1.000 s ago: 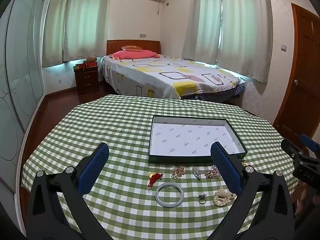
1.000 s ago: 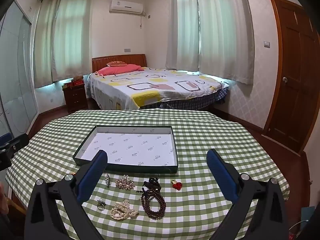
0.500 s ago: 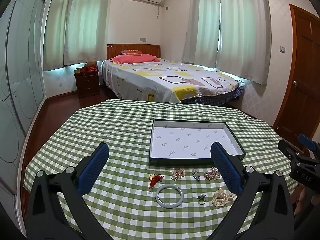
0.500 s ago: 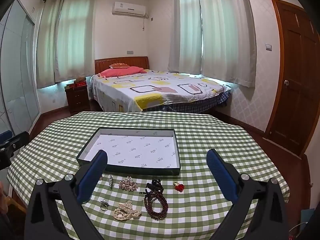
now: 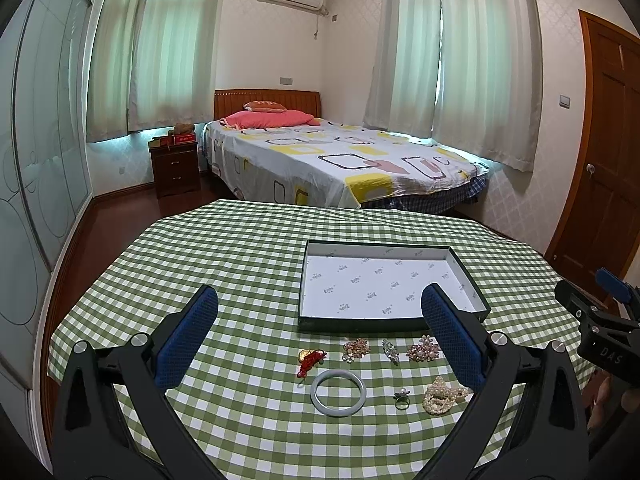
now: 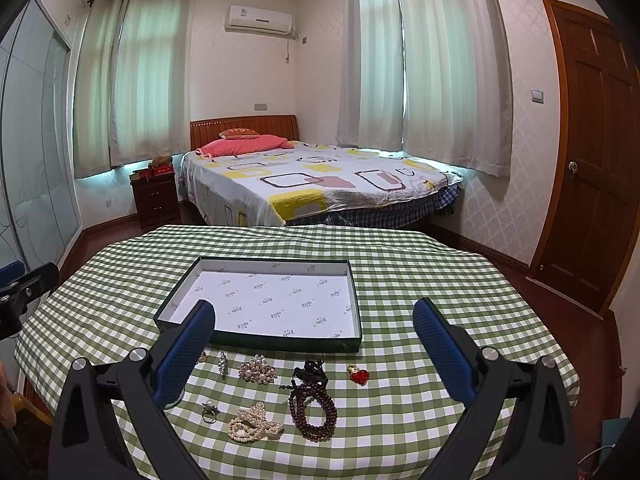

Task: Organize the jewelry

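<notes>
A shallow dark green box [image 5: 390,325] [image 6: 256,342] with a white lining lies empty on the green checked tablecloth. In front of it lie loose pieces: a pale jade bangle [image 5: 338,392], a red knot charm [image 5: 310,361], brooches [image 5: 423,352] [image 6: 257,373], a ring [image 5: 401,395] [image 6: 209,411], a pearl strand [image 5: 442,394] [image 6: 253,427], dark red beads [image 6: 314,412] and a red pendant [image 6: 359,375]. My left gripper [image 5: 320,332] hangs open above the pieces. My right gripper [image 6: 314,346] is open too, holding nothing.
The round table [image 6: 440,280] drops off at its edges on all sides. Beyond it stand a bed [image 5: 340,160], a dark nightstand [image 5: 175,168] and a wooden door [image 6: 592,152]. The other gripper's body [image 5: 600,332] shows at the right of the left wrist view.
Both views have tilted up slightly, so the table and jewelry sit lower in frame. Both grippers stay open and nothing on the table has moved.
</notes>
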`<state>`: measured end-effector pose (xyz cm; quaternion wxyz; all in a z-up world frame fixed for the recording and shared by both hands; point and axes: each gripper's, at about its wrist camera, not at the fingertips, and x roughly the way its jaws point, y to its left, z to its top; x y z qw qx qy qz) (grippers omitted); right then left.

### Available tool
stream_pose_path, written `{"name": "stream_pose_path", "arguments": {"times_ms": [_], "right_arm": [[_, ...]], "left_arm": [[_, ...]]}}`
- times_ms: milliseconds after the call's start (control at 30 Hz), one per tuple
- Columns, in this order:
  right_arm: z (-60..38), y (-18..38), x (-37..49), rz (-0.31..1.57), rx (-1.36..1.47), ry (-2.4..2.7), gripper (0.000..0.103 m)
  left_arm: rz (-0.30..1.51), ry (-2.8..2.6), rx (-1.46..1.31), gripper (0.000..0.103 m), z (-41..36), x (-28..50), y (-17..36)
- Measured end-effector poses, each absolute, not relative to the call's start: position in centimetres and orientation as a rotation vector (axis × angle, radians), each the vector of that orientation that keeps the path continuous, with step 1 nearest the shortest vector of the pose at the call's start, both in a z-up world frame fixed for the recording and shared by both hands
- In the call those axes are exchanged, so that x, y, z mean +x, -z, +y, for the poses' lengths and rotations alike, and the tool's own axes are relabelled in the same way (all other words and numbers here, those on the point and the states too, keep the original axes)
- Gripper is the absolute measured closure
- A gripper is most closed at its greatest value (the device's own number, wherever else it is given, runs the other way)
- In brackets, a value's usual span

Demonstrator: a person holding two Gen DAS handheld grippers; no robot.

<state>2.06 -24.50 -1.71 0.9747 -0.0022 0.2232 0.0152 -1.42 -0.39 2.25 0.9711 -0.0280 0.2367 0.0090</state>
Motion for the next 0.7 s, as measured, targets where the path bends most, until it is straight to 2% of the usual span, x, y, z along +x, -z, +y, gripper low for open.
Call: {"name": "stream_pose_path", "arguments": {"times_ms": [700], "right_arm": [[-24.41, 1.85, 1.93, 0.450, -0.006, -0.034, 0.006]], "left_arm": [[0.460, -0.017, -0.053, 0.004, -0.49, -1.93, -2.36]]}}
